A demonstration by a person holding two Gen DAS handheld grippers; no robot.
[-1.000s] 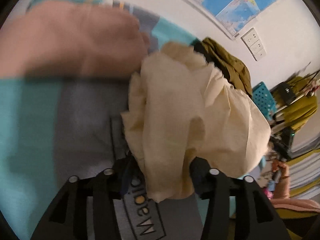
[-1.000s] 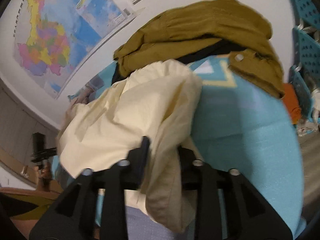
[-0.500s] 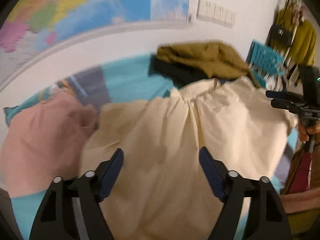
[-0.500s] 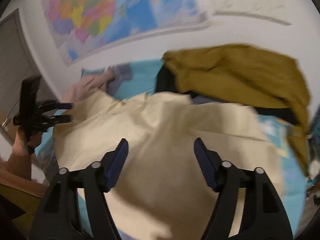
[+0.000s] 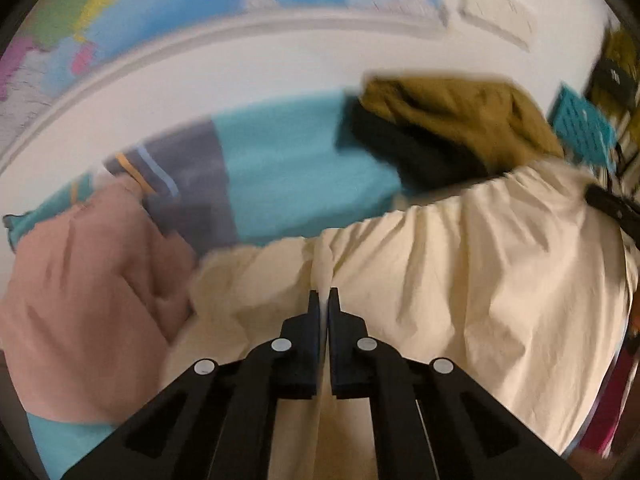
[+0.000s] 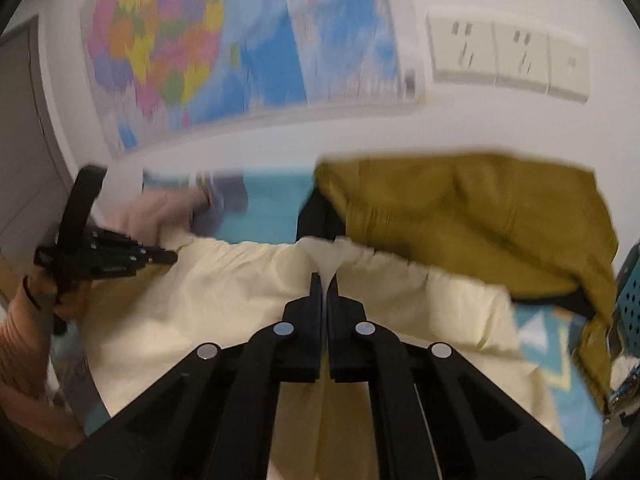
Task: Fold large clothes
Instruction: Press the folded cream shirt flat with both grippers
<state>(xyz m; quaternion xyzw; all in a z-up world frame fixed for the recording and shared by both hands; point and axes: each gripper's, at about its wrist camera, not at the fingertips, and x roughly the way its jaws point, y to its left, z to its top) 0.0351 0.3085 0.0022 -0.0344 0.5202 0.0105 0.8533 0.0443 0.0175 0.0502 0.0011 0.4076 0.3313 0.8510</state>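
The cream garment (image 5: 460, 280) lies spread on the teal cover (image 5: 296, 184), its gathered edge running roughly from 9 to 3 o'clock across both wrist views. The left gripper (image 5: 324, 296) has its jaws pressed together on a pinch of that edge, cloth puckering at the tips at 12 o'clock. The right gripper (image 6: 325, 280) is likewise clamped on the same edge, further along toward the mustard jacket (image 6: 472, 216). In the right view the left gripper sits at 9 o'clock, near the pink garment (image 5: 88, 312). So the long axis of the held edge runs between the two grips, and the body of the cloth trails back toward 6 o'clock under both. Each hand is nearest its own end; the fold likely carries this edge toward 6 o'clock.
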